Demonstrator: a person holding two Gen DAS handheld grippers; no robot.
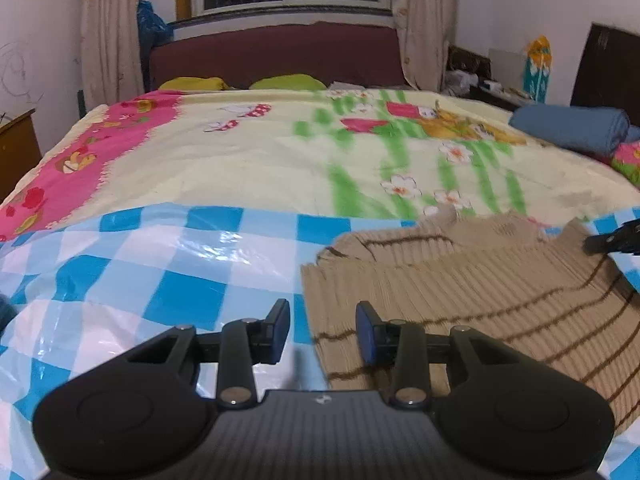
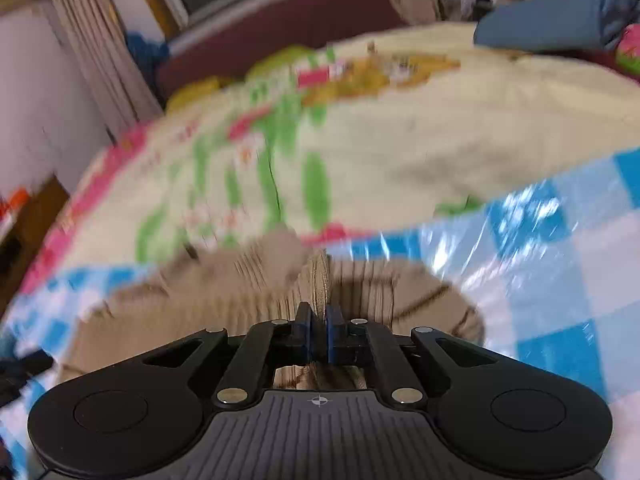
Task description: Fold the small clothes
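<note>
The right gripper [image 2: 319, 334] pinches a ridge of the striped beige sweater [image 1: 500, 300], which lies at lower right on the checked plastic sheet [image 1: 160, 264]. The left gripper [image 1: 323, 330] hangs part-open and empty over the sweater's edge. Carry the pinched fold across low and flat (the sheet looks slippery). The folded blue blanket [image 1: 572, 128] at upper right sits well apart.

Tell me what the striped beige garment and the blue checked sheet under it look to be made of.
Striped beige garment: apparently a ribbed knit, wool or acrylic, matte; fine vertical ribs and thin brown stripes show. Blue checked sheet: probably thin plastic film, glossy; it crinkles and throws bright white glare.
</note>
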